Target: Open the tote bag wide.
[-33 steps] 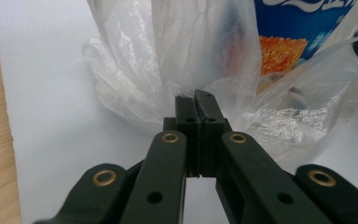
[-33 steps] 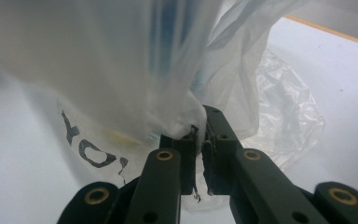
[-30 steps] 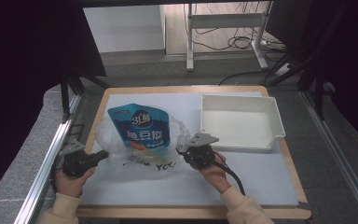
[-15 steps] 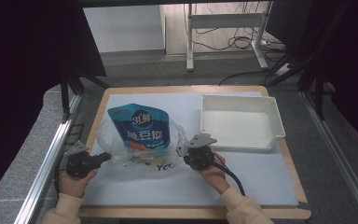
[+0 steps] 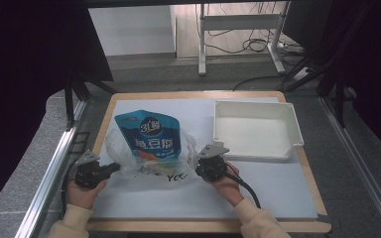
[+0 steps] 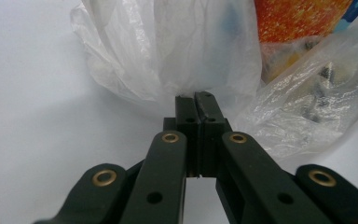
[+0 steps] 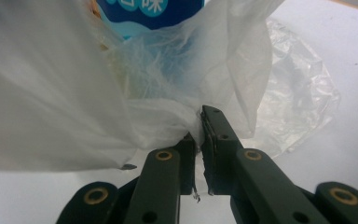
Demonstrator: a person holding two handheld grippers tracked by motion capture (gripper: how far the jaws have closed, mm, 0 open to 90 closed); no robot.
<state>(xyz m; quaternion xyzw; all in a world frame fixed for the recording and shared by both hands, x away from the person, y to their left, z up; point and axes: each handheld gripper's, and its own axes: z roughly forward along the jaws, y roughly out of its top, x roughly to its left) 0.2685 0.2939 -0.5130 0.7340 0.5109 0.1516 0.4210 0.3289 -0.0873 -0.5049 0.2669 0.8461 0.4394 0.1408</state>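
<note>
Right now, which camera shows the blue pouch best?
The high view: the whole blue pouch lies there, its lower end inside the plastic bag. The right gripper view catches just its blue bottom edge above the bag; the left gripper view shows an orange corner.

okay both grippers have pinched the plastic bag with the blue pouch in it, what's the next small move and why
Probably lift both edges a little and ease them apart. The left gripper and the right gripper are each shut on the thin plastic bag, one at either side. The blue pouch lies with its lower end in the bag's mouth and its top sticking out, so a wider mouth should let it slide either way.
</note>
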